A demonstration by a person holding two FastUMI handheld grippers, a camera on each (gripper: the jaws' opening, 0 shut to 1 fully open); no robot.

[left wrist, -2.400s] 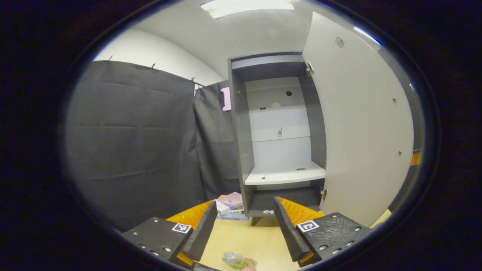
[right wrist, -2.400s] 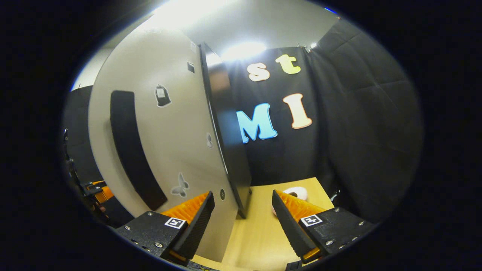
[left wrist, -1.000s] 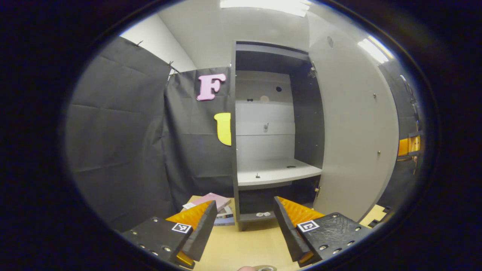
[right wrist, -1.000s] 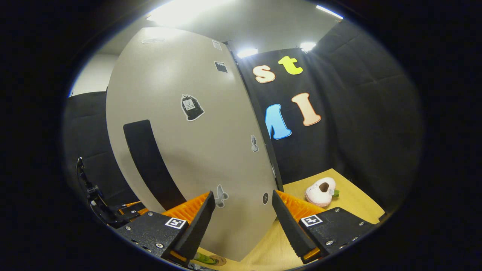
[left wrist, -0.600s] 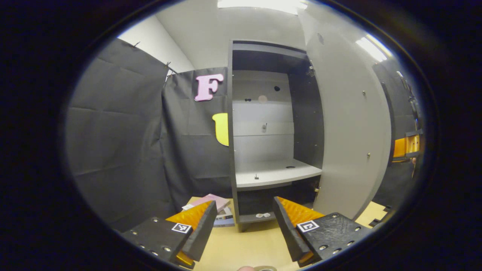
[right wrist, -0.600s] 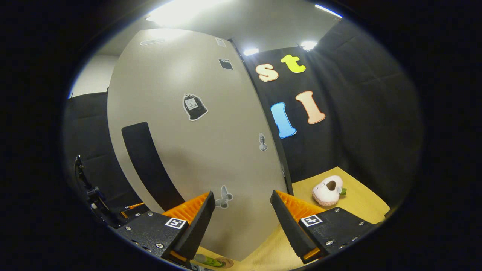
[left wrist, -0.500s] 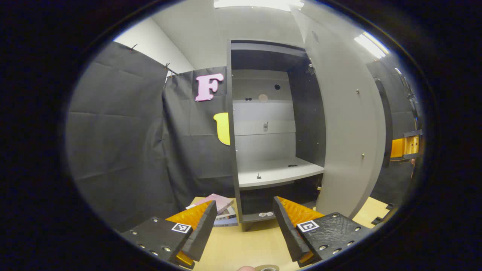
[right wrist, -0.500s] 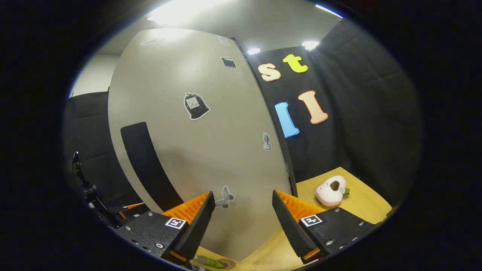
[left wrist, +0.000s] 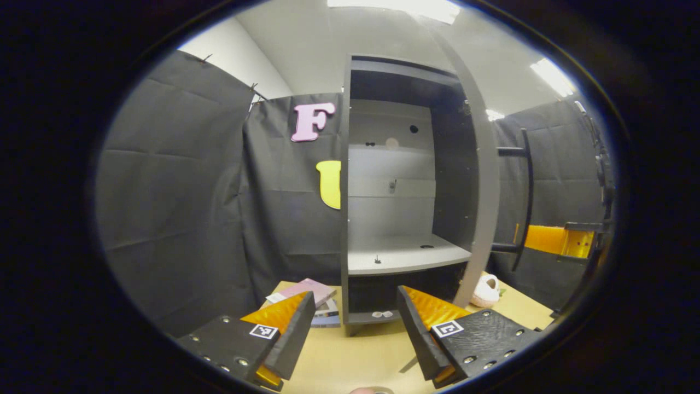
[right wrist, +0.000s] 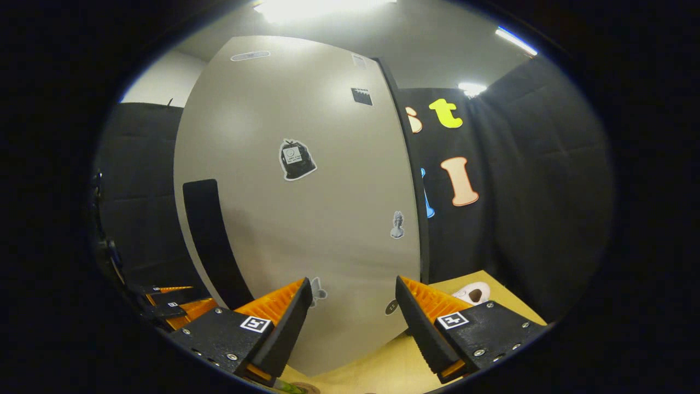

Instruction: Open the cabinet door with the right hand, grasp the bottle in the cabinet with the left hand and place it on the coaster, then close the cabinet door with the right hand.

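Observation:
The grey cabinet (left wrist: pixel 345 219) stands at the table's back with its inner shelf (left wrist: pixel 404 254) bare. Its door (left wrist: pixel 484 208) shows edge-on in the left gripper view, its black bar handle (left wrist: pixel 526 191) on the outer side. My left gripper (left wrist: pixel 355 295) is open over the table in front of the cabinet. A sliver of the bottle's top (left wrist: pixel 372 390) peeks in at the bottom edge. My right gripper (right wrist: pixel 353 282) is open, its fingers close to the door's outer face (right wrist: pixel 306 208), right of the handle (right wrist: pixel 210 246). Whether they touch the door, I cannot tell. A green bit of the bottle (right wrist: pixel 285 387) lies low.
A stack of books (left wrist: pixel 309 293) lies left of the cabinet's foot. A pale plush toy (left wrist: pixel 484 290) sits on the wooden table (left wrist: pixel 350 355) right of the cabinet, beyond the door. The right gripper (left wrist: pixel 549 239) shows behind the door. Black cloth walls close the booth.
The door has swung toward the cabinet: its broad inner face has narrowed to an edge in the left gripper view. My right gripper has followed the door's outer face. Both stay open.

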